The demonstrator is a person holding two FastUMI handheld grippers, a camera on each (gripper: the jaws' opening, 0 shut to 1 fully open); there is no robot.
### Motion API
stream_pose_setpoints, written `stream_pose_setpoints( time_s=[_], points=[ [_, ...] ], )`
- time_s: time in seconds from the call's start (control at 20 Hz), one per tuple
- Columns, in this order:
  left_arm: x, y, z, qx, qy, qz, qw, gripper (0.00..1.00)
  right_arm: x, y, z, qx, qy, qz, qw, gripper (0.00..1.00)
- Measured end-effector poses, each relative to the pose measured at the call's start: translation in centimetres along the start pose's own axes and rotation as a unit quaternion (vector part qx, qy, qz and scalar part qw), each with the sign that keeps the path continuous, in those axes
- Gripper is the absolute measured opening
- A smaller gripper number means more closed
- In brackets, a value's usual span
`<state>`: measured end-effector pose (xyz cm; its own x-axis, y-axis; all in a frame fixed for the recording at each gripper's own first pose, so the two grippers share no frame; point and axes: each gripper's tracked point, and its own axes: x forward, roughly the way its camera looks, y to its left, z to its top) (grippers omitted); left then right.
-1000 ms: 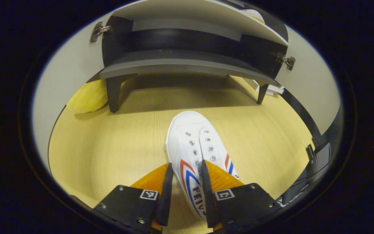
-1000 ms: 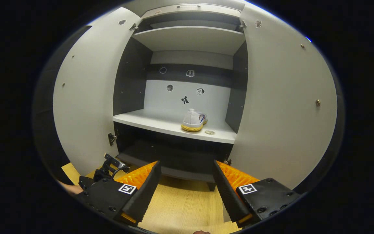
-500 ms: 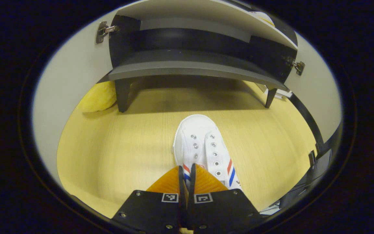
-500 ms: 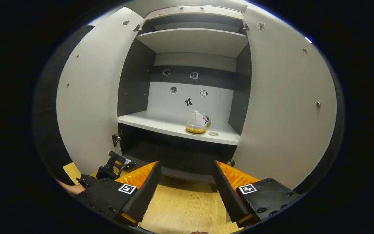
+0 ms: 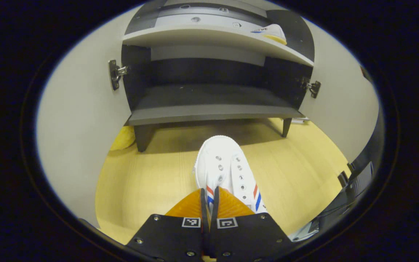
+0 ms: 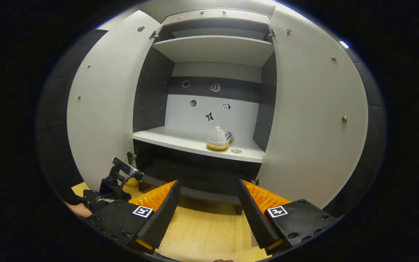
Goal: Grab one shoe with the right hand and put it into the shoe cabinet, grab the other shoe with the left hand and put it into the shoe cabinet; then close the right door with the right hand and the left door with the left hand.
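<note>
Left gripper [image 5: 208, 196] pinches a shoe; right gripper [image 6: 207, 203] hangs open before the shoe cabinet [image 6: 209, 47].

The left gripper's fingers are nearly together, clamped on the side wall of the white shoe [image 5: 227, 169], whose toe points ahead toward the dark bottom shelf [image 5: 209, 105] over the wooden floor [image 5: 140, 182]. The second shoe [image 6: 219, 138] sits on the pale middle shelf [image 6: 173, 138], ahead of and above the right gripper's wide-spread fingers. The left door [image 6: 100, 109] and right door [image 6: 311, 116] stand open on either side.
</note>
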<state>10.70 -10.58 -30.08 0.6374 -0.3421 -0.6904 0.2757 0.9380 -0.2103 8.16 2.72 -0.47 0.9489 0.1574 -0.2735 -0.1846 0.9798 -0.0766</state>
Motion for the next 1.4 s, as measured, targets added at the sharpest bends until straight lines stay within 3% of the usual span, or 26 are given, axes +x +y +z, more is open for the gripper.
stream_pose_setpoints(
  time_s=[0.4, 0.9, 1.4],
  points=[
    [-2.9, -1.1, 4.6, -0.002, -0.073, -0.015, 0.997, 0.01, -1.7, -0.9, -0.2, 0.005, -0.001, -0.009, 1.000, 0.98],
    [-5.7, -2.5, 13.0, -0.009, -0.180, -0.037, 0.983, 0.00, -3.6, -2.1, -1.3, 0.026, 0.004, -0.020, 0.999, 0.98],
    [-3.9, -0.7, 21.0, -0.024, -0.230, -0.008, 0.973, 0.01, -2.4, -3.1, -1.5, 0.037, 0.005, -0.022, 0.999, 0.98]
  ],
)
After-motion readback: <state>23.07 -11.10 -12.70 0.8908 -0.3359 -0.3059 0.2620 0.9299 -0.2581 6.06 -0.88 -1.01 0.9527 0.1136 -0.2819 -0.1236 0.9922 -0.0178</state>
